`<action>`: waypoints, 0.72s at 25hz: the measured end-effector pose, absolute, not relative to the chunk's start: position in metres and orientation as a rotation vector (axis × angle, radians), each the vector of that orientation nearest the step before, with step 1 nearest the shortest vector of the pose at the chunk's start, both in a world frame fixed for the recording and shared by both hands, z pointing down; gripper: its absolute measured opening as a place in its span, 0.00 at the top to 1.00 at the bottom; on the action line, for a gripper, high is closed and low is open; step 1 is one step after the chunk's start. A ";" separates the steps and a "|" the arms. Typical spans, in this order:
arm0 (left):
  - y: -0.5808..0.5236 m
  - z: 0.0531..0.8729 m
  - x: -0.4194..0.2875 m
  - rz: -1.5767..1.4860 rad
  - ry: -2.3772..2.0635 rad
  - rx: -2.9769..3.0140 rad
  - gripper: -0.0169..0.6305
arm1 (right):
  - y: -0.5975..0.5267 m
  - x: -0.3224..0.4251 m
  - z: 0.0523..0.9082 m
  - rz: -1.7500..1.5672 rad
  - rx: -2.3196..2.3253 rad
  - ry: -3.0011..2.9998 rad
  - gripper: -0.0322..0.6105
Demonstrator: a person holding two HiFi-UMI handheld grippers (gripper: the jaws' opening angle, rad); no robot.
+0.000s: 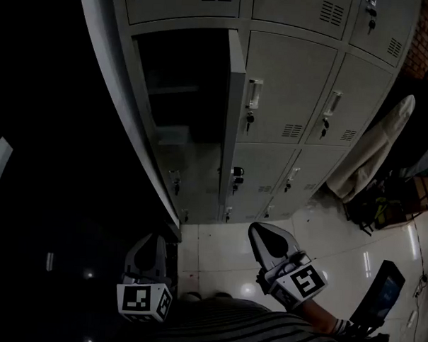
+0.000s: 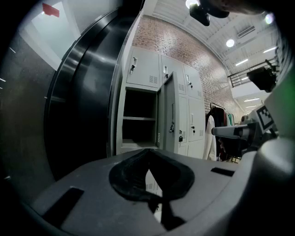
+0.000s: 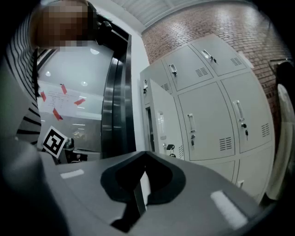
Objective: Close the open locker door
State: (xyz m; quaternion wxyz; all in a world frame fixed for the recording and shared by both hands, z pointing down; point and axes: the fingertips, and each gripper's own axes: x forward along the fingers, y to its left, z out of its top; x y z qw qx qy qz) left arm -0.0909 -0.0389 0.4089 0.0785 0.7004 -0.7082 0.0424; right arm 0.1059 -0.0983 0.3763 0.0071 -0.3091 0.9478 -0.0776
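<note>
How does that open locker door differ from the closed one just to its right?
The open door stands swung out from the lockers and shows mostly its edge. The closed door sits flush and shows its whole face, with handle and vent. Behind the open door a dark compartment with a shelf is bared, while the closed door hides what is inside. Both are grey metal and belong to the same row.

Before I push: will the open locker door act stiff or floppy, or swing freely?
The locker door looks like thin sheet metal, so it is probably stiff and light, perhaps flexing slightly. Hinged along one edge and standing wide open, it should swing and may bounce back if shoved. The key that seems to hang from it will likely swing.
</note>
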 end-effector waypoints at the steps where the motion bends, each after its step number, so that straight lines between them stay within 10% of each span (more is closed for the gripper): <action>1: -0.039 0.409 -0.089 0.132 -2.119 2.105 0.97 | -0.101 0.107 0.373 -0.222 -0.964 2.965 0.95; 7: -0.049 0.414 -0.090 0.138 -2.107 2.131 0.97 | -0.127 0.101 0.343 -0.076 -0.933 2.945 0.94; 18: -0.127 0.416 -0.111 0.103 -1.970 2.246 0.97 | -0.199 0.048 0.316 0.129 -0.685 3.085 0.60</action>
